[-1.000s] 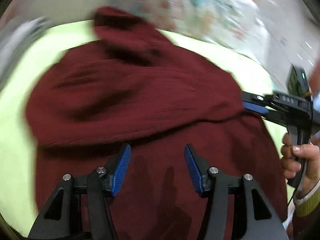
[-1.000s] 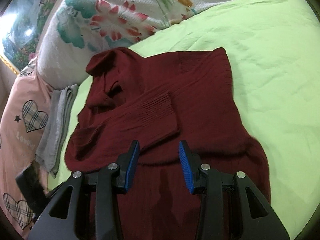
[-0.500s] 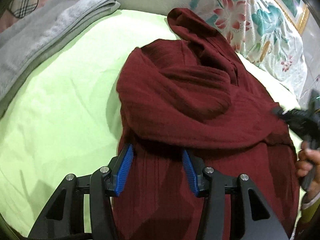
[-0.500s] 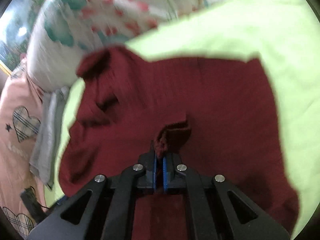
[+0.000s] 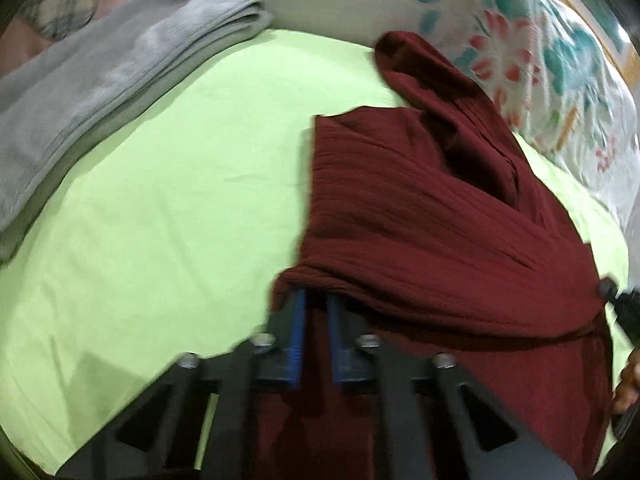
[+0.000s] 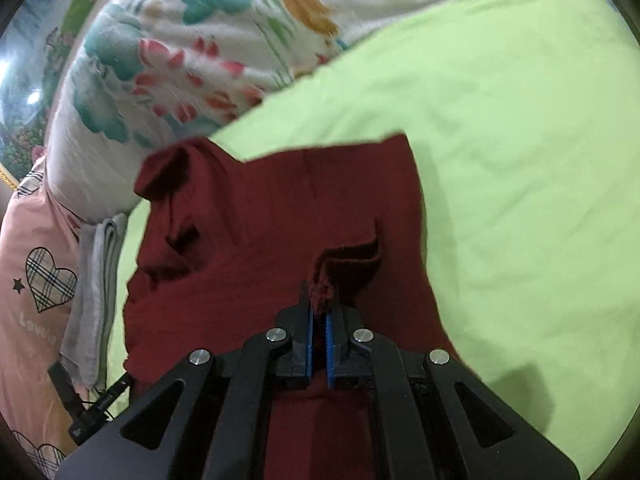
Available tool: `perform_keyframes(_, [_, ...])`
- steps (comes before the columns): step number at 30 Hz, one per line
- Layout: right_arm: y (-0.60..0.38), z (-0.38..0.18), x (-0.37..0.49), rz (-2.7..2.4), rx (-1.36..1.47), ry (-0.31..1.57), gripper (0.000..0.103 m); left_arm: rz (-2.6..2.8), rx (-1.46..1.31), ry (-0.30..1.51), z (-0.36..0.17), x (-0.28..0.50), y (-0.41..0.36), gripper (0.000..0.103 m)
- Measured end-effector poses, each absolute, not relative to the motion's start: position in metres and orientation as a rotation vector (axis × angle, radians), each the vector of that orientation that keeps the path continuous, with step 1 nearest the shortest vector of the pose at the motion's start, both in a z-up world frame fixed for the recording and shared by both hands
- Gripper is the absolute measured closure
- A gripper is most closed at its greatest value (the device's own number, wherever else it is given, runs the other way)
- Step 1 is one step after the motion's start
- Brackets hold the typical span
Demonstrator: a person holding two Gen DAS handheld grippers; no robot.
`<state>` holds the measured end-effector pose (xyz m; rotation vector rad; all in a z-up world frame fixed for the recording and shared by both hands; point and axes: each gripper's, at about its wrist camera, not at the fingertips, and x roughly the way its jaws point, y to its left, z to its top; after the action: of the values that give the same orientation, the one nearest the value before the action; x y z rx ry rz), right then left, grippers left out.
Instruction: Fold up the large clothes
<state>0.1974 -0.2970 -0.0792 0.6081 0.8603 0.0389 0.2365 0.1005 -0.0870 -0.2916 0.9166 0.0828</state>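
A dark red knit sweater (image 5: 420,216) lies partly folded on a light green bed sheet (image 5: 168,208). My left gripper (image 5: 316,300) is shut on the sweater's near left edge; the cloth drapes over its blue pads. In the right wrist view the sweater (image 6: 260,216) spreads ahead, and my right gripper (image 6: 319,312) is shut on a bunched fold of it, lifted slightly. The right gripper's tip (image 5: 616,300) shows at the left view's right edge.
A folded grey towel (image 5: 100,80) lies at the far left of the bed. A floral pillow (image 6: 192,60) and a pink pillow with plaid hearts (image 6: 36,288) line the head. The green sheet (image 6: 520,160) stretches to the right of the sweater.
Both grippers were open a second ago. The right one shut on a fold half a second ago and holds it. The left one has now shut on the sweater's left edge.
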Motion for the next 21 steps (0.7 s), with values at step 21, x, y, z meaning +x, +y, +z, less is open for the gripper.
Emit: perform_keyframes(21, [-0.279, -0.098, 0.215, 0.058, 0.499, 0.951, 0.087, -0.136, -0.326, 0.956, -0.087, 0.27, 0.074, 0.095])
